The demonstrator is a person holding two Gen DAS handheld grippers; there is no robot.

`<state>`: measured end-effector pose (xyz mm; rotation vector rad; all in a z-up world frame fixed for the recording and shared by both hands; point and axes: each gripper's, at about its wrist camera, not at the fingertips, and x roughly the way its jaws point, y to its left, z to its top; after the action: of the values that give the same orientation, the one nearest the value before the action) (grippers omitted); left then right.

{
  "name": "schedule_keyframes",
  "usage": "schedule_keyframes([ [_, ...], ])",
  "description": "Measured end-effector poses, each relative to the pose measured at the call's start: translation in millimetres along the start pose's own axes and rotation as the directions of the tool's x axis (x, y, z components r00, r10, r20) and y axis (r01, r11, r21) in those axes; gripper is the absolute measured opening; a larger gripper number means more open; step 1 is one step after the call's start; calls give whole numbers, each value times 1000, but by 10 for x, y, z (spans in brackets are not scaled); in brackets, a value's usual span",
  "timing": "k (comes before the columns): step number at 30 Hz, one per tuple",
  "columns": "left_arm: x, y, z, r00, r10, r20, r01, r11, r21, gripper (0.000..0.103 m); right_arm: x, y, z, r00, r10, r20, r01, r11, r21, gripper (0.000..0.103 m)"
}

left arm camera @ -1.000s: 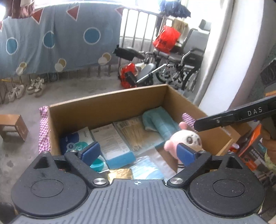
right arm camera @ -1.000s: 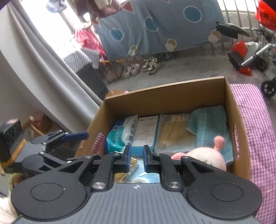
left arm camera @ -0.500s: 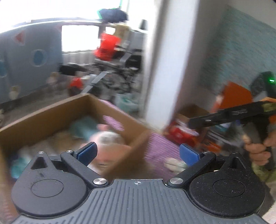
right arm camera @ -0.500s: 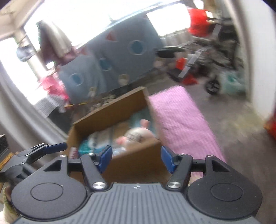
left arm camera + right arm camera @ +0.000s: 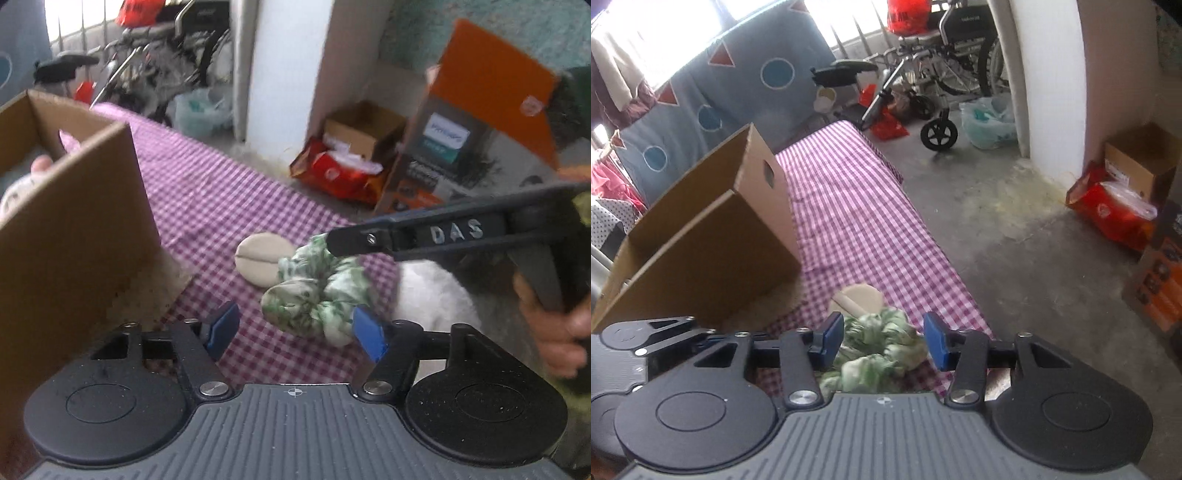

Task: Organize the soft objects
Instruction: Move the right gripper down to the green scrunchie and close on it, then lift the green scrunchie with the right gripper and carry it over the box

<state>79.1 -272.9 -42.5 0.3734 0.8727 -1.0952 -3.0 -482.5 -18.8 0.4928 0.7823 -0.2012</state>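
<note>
A green-and-white floral scrunchie [image 5: 317, 291] lies on the purple checked cloth [image 5: 221, 206], next to a round beige pad [image 5: 260, 254]. My left gripper [image 5: 295, 332] is open, with the scrunchie just ahead between its blue pads. My right gripper [image 5: 884, 339] is open too and straddles the scrunchie [image 5: 875, 350] from above; it shows side-on in the left wrist view [image 5: 332, 240]. The cardboard box [image 5: 74, 229] stands to the left, with a pink plush toy [image 5: 22, 184] inside.
A white fluffy object [image 5: 432, 295] lies right of the scrunchie. An orange product box [image 5: 472, 122], a red bag [image 5: 340, 173] and a small carton [image 5: 365, 125] sit on the floor to the right. A wheelchair [image 5: 945, 70] stands at the back.
Both grippers swung right, away from the box interior, and came down over the scrunchie on the cloth. The right gripper went from shut to open.
</note>
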Motion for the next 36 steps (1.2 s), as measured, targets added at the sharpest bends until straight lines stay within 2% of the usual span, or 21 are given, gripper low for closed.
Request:
schedule_keyframes([
  [3,158,44,5,1000,12,-23,-13,999,-34,62,117,-23,-33,1000,-3,-13,3,1000,-8,45],
  [7,315,102,-1,998,-24,-53,19,996,-89,51,273,-62,-78,999,-11,-46,10,1000,-25,24],
  [11,355,127,-11,998,-39,-53,33,992,-121,28,260,-36,-107,999,-19,-29,18,999,-50,13],
  [13,321,137,-17,997,-67,-47,60,988,-141,23,189,6,-121,1000,-22,-16,21,998,-60,13],
  [19,117,134,-40,996,-89,-9,86,981,-174,22,-219,278,-81,999,1,53,5,994,-106,12],
  [25,-545,238,-47,987,-87,136,114,973,-200,22,-696,859,117,984,87,156,-46,968,-248,12],
  [27,-819,291,-42,979,-56,196,97,974,-206,22,-832,1136,235,971,141,191,-74,944,-322,12],
  [30,-1290,452,-42,954,9,300,66,968,-241,22,-894,1556,439,949,237,209,-128,893,-431,12],
  [34,-1789,742,-26,911,135,390,-12,953,-302,22,-698,2135,762,916,367,164,-225,805,-549,12],
  [36,-1949,922,-24,891,210,402,-68,938,-340,22,-454,2417,944,906,410,106,-280,768,-575,12],
])
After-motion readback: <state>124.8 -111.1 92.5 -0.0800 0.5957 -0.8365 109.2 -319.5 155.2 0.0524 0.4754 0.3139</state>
